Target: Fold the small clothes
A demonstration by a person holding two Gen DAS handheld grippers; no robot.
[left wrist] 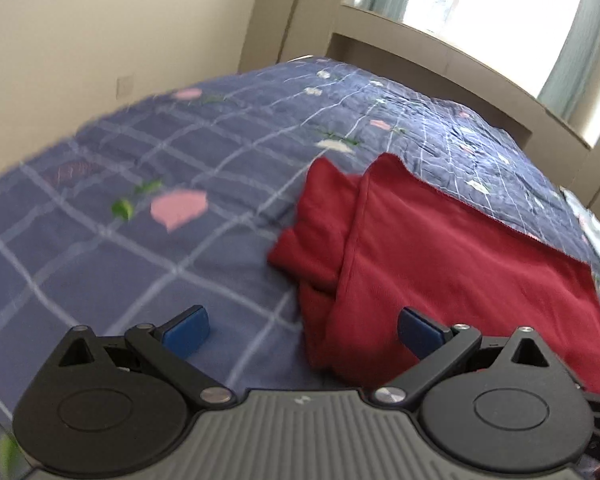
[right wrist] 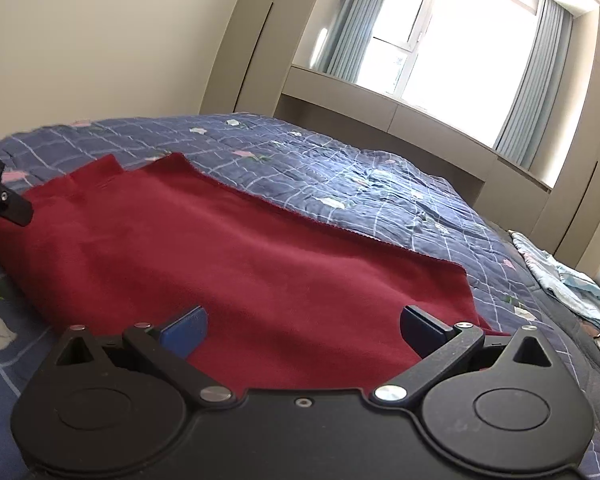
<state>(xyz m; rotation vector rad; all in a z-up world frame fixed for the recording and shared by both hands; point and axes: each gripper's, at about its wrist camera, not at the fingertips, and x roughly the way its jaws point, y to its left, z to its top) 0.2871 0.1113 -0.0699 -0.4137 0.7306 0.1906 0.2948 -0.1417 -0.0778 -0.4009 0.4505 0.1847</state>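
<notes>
Hovering low at 6 o'clock, left gripper (left wrist: 302,330) and right gripper (right wrist: 302,330) both gape, jaws apart, nothing held; red garment (right wrist: 236,256) lies spread on the blue plaid quilt (right wrist: 340,184), looks part-folded, more folds likely left. Left view alone shows bunched layers at 12 o'clock; right view alone shows pale clothes (right wrist: 560,280) at 3 o'clock and the window (right wrist: 460,40).

Beige walls (right wrist: 100,40), bright curtained window (right wrist: 440,48), perhaps cabinets.

Red garment (right wrist: 236,248) near edge hidden behind right tool (right wrist: 302,330).
</notes>
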